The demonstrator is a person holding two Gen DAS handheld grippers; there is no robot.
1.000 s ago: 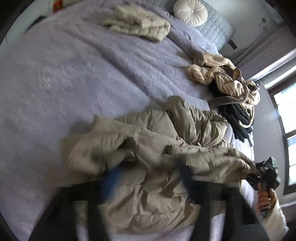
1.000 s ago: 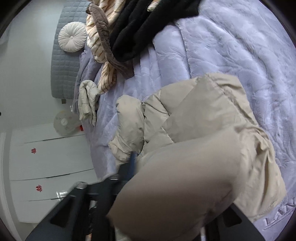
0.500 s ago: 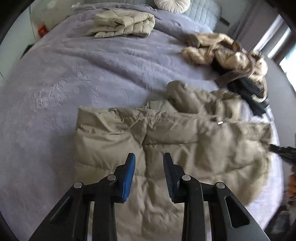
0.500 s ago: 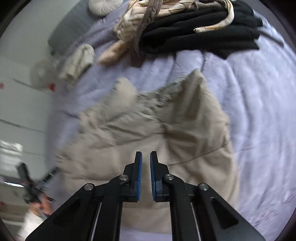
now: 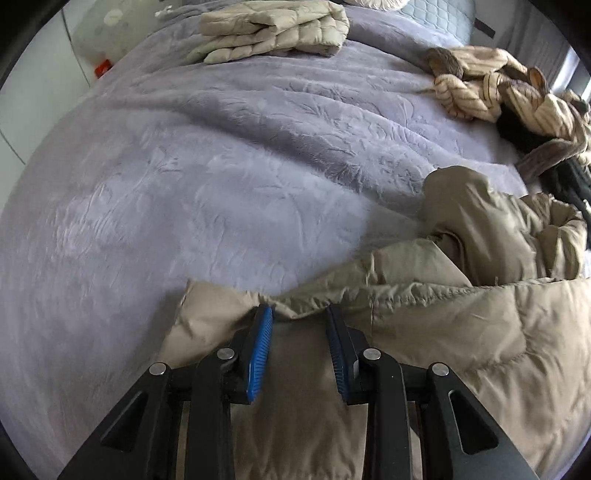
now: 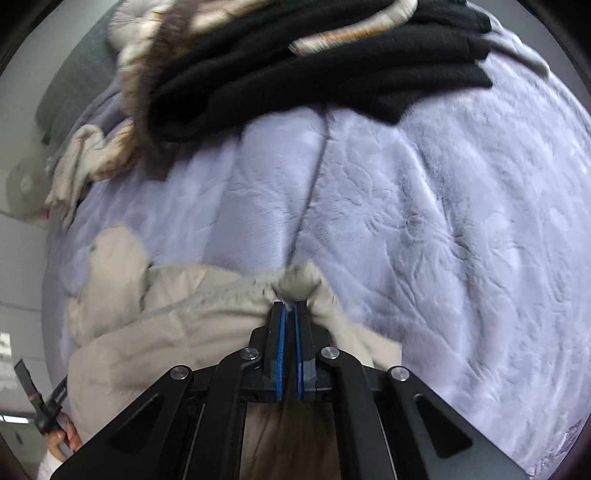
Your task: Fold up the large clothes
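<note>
One beige puffer coat (image 5: 424, 332) lies spread across the near part of the bed, its far edge bunched and a sleeve (image 5: 465, 206) humped up toward the right. Both grippers meet that far edge. In the left wrist view the left gripper (image 5: 299, 314) has its blue pads (image 5: 260, 350) partly spread, with the coat's hem drawn into the gap between them; whether the pads actually press the fabric I cannot tell. Seen from the right wrist, the right gripper (image 6: 290, 306) has just been closing, and its jaws now stand pressed together, pinching a bunched corner of the coat (image 6: 299, 280) at their tips. Under the coat stretches a lilac embossed bedspread (image 5: 229, 155). Farther back sits a folded cream quilted jacket (image 5: 277, 29), and to the right a heap of striped tan clothing (image 5: 498, 88) over black garments (image 6: 295, 66). At the right wrist view's lower left a hand (image 6: 64, 439) holds a black handle.
</note>
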